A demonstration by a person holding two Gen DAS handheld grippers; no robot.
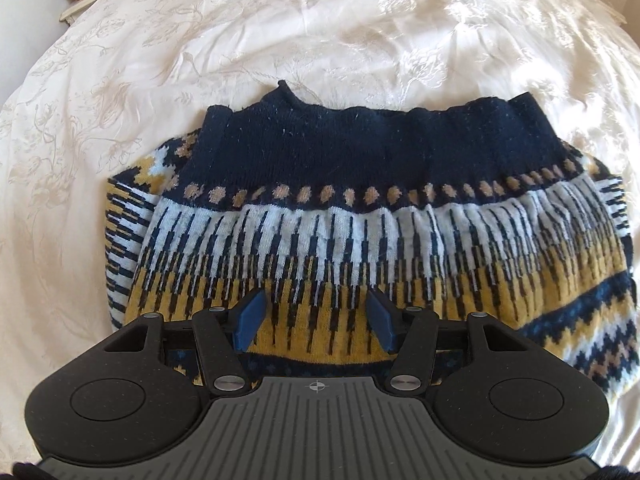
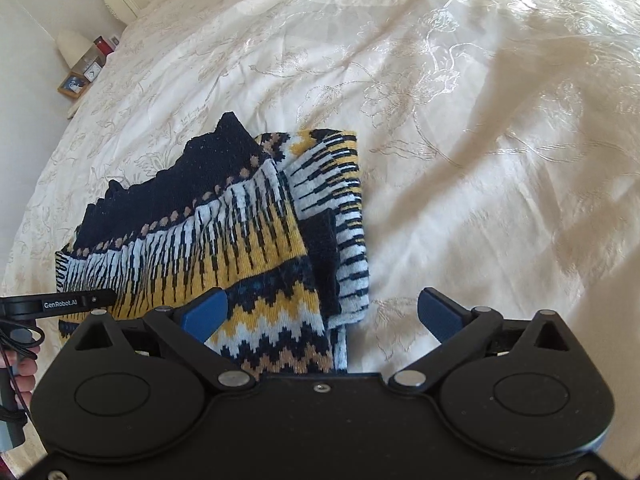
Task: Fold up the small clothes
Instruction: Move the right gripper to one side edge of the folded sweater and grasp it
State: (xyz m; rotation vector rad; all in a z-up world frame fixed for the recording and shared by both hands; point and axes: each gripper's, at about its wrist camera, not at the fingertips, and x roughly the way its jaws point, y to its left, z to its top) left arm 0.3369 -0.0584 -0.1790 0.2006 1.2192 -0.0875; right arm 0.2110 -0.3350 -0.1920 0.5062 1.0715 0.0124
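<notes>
Both tongs released over folded sweater (image 1: 360, 220) on bedspread (image 1: 360, 32): left gripper (image 1: 316, 320), right gripper (image 2: 320, 312). Fold seemingly near-finished; final half-fold or tidying probably required.

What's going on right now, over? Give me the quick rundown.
Left hand-held gripper open, over the sweater. Right hand-held gripper open at its edge, holding nothing. Sweater folded on the bedspread. Nothing in the way.
</notes>
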